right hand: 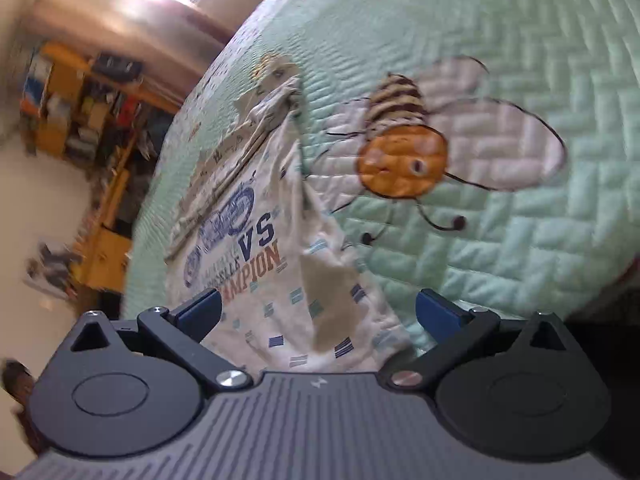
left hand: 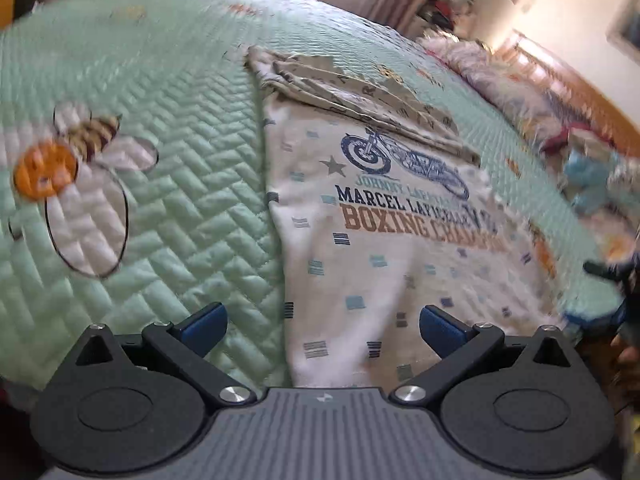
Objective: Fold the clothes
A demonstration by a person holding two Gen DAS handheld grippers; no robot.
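Observation:
A white T-shirt [left hand: 360, 264] with a blue motorcycle print and "BOXING CHAMPION" lettering lies flat on a green quilted bedspread [left hand: 192, 208]. A folded beige patterned piece [left hand: 352, 96] lies across its far end. My left gripper [left hand: 323, 330] hovers open above the shirt's near hem, nothing between its blue pads. In the right wrist view the same T-shirt [right hand: 264, 280] lies with a fold ridge running along it, and my right gripper [right hand: 318, 314] is open above its near edge, empty. The right gripper [left hand: 616, 280] also shows blurred at the left view's right edge.
A bee [left hand: 72, 148] is stitched into the bedspread left of the shirt; the bee [right hand: 404, 152] lies right of the shirt in the right view. Pillows and soft items [left hand: 560, 128] lie along the headboard side. Yellow shelves [right hand: 88, 120] stand beyond the bed edge.

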